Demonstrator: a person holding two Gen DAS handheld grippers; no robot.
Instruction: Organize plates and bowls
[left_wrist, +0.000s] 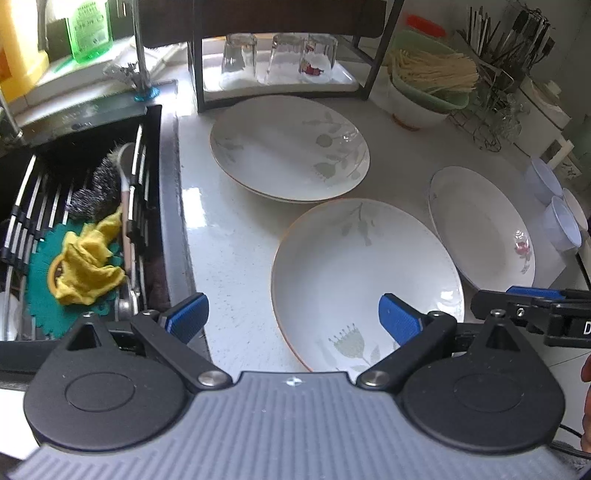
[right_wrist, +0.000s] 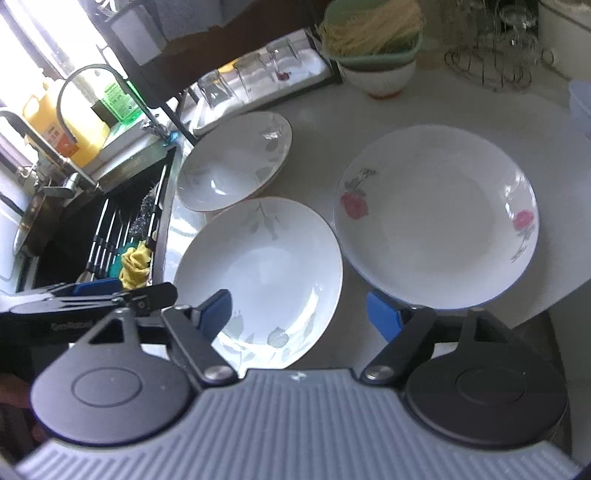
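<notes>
Three lots of white plates lie on the pale counter. A leaf-patterned plate (left_wrist: 365, 273) (right_wrist: 258, 269) is nearest. Behind it sit stacked leaf plates (left_wrist: 290, 147) (right_wrist: 232, 162), and a rose-patterned plate (left_wrist: 480, 225) (right_wrist: 436, 218) lies to the right. My left gripper (left_wrist: 293, 319) is open over the near plate's left rim, its right finger above the plate. My right gripper (right_wrist: 301, 317) is open over that plate's right side, nothing pressed between its pads. Its right fingertip (right_wrist: 384, 319) is at the rose plate's near rim. Each gripper shows at the edge of the other's view.
A sink (left_wrist: 168, 184) on the left holds a rack, steel scrubbers and a yellow cloth (left_wrist: 88, 266). Upturned glasses (left_wrist: 280, 55) stand on a tray under a black shelf. Stacked bowls (left_wrist: 424, 96), a wire cutlery holder (left_wrist: 517, 40) and plastic cups (left_wrist: 557, 218) crowd the back right.
</notes>
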